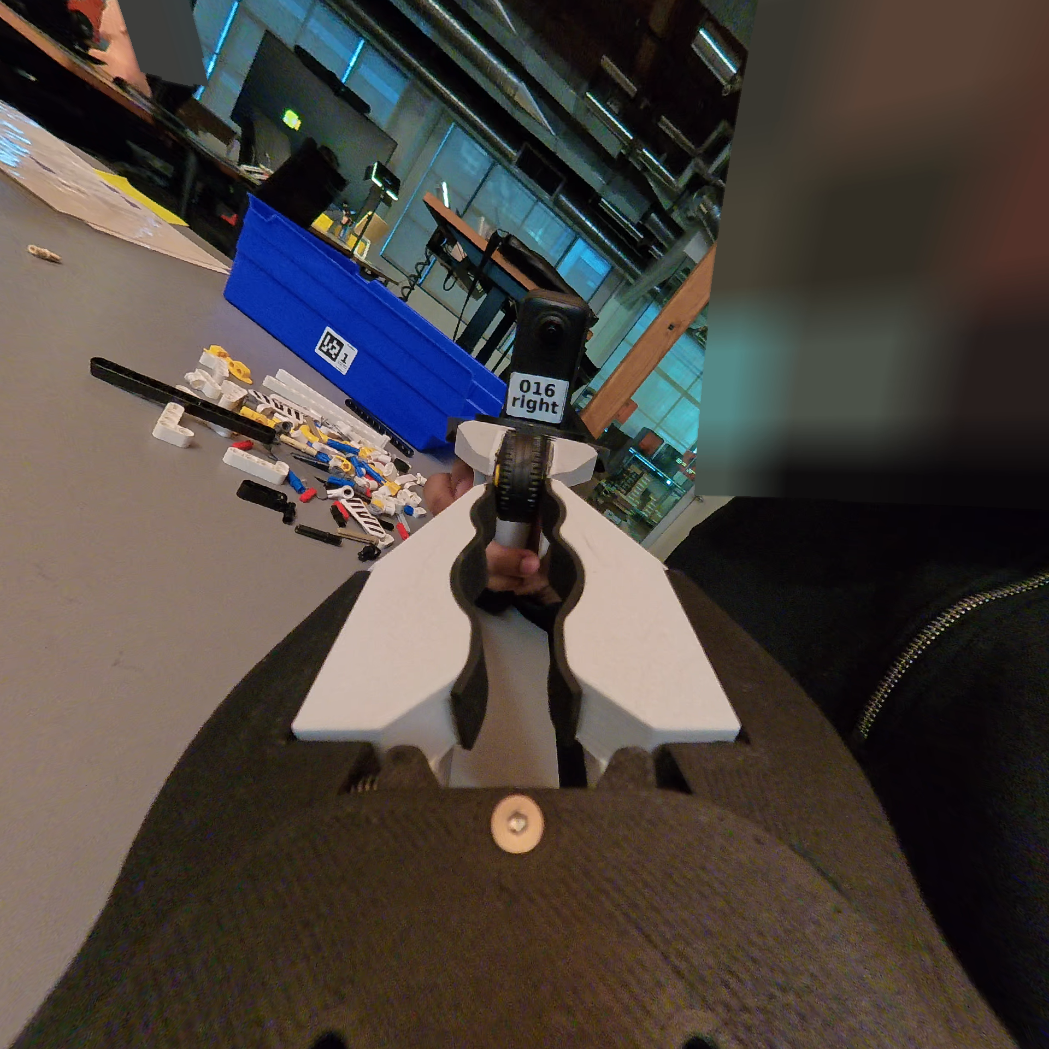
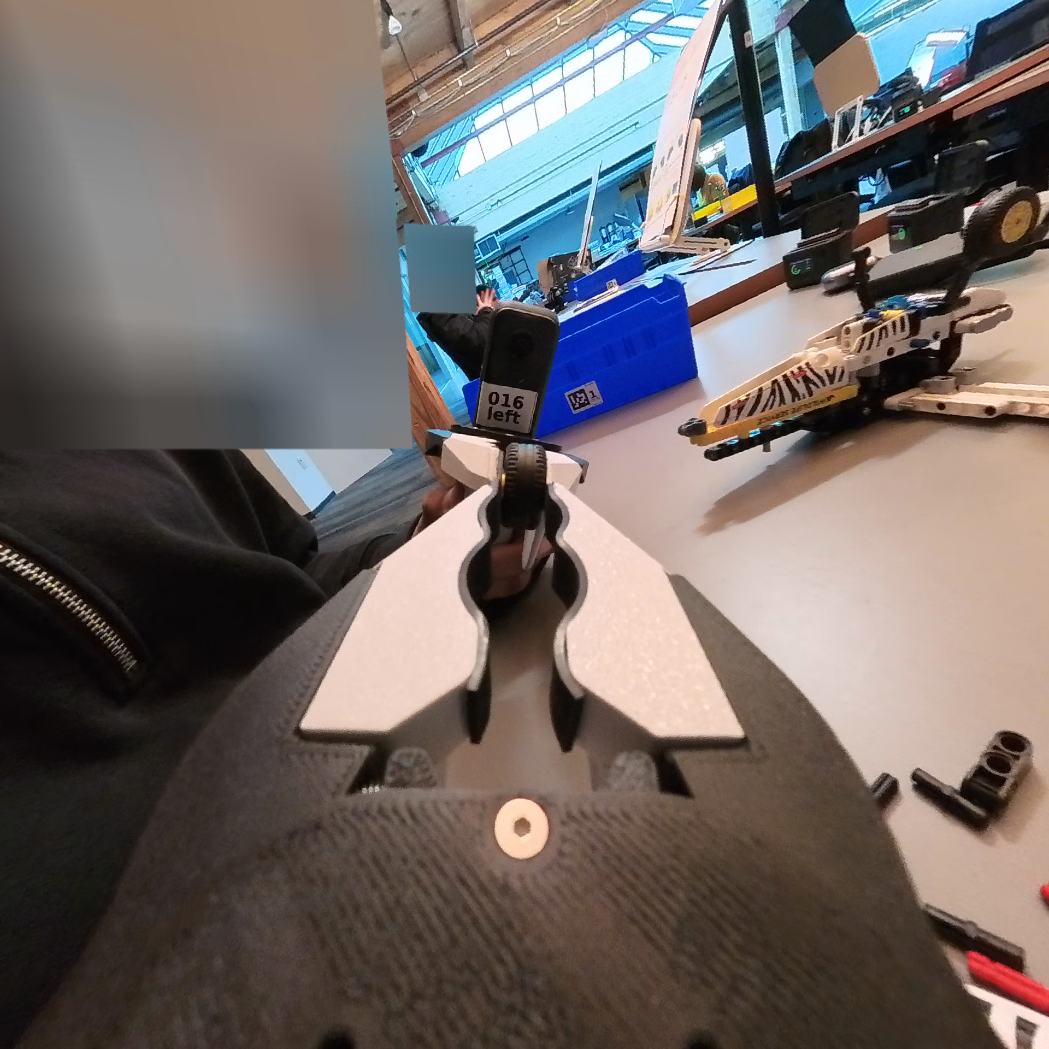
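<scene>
A small black tyre with a yellow hub (image 1: 522, 477) is held edge-on above the grey table (image 1: 113, 567), between my two grippers, which face each other tip to tip. My left gripper (image 1: 519, 502) is shut on the wheel's near side. My right gripper (image 1: 525, 454) is shut on its far side. In the right wrist view the same wheel (image 2: 525, 477) sits in my right gripper (image 2: 525, 502), with the left gripper (image 2: 519, 460) closed on it from behind. A hand shows behind each pair of fingers.
A blue bin (image 1: 352, 318) stands behind a pile of small white, blue, yellow and black building parts (image 1: 318, 454) and a long black beam (image 1: 170, 397). A zebra-striped model (image 2: 840, 374), a black connector (image 2: 993, 772) and red pieces (image 2: 1010, 976) lie right. A person's dark zipped jacket (image 2: 113, 567) is close. My left and right fingertips are right by each other. From either gripper's tips it is about 15 cm to the black connector (image 2: 993, 772). My left wrist view (image 1: 274, 491) looks at it from another angle.
</scene>
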`<state>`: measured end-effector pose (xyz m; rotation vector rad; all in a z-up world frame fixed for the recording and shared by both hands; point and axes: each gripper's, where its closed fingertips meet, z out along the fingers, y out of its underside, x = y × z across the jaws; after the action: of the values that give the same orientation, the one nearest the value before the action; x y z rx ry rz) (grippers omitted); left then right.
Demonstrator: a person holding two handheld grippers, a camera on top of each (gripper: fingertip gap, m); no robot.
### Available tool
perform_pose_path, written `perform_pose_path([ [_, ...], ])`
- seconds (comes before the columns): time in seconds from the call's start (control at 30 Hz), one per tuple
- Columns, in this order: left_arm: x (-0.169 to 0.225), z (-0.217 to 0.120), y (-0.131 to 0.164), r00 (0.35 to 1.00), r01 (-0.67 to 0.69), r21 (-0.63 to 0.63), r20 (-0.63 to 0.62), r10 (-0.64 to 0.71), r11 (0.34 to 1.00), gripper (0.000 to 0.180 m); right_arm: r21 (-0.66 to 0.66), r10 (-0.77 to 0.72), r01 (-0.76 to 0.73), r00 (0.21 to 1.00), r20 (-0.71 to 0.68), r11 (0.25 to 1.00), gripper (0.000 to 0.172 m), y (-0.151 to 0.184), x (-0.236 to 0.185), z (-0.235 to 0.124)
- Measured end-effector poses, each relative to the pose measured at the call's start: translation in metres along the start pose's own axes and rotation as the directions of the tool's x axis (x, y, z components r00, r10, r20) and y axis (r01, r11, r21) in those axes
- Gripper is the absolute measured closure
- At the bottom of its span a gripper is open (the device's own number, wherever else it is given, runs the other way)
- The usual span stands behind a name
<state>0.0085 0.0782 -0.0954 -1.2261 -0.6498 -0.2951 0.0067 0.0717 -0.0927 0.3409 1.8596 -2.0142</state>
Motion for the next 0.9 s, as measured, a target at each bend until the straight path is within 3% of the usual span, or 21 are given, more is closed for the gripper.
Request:
perform_pose_path([
  [0.23,-0.010,0.000,-0.001,0.996,-0.012,0.006,0.092,0.012,1.000,0.170,-0.007,-0.021,0.020,0.994,-0.109,1.000,0.159,0.001,0.013,0.000],
  [0.43,-0.025,-0.002,-0.002,0.961,-0.077,0.001,0.266,0.074,0.997,0.169,-0.083,-0.190,0.174,0.939,-0.286,0.981,0.159,0.003,0.027,0.000],
  [0.63,-0.039,-0.005,-0.001,0.908,-0.110,-0.022,0.405,0.109,0.994,0.168,-0.203,-0.383,0.326,0.814,-0.436,0.923,0.160,0.007,0.040,0.001],
  [0.67,-0.041,-0.006,-0.001,0.901,-0.108,-0.025,0.420,0.109,0.994,0.168,-0.226,-0.420,0.355,0.780,-0.463,0.907,0.168,0.007,0.042,0.000],
  [0.77,-0.045,-0.004,0.004,0.879,-0.119,-0.072,0.456,0.139,0.990,0.168,-0.307,-0.581,0.497,0.640,-0.502,0.812,0.170,0.004,0.041,-0.001],
  [0.8,-0.042,-0.004,0.003,0.890,-0.121,-0.054,0.437,0.132,0.991,0.168,-0.296,-0.582,0.505,0.642,-0.500,0.811,0.170,0.002,0.039,0.000],
  [0.9,-0.039,-0.007,-0.001,0.920,-0.080,-0.003,0.385,0.075,0.997,0.169,-0.193,-0.464,0.425,0.756,-0.462,0.884,0.168,0.000,0.037,0.002],
])
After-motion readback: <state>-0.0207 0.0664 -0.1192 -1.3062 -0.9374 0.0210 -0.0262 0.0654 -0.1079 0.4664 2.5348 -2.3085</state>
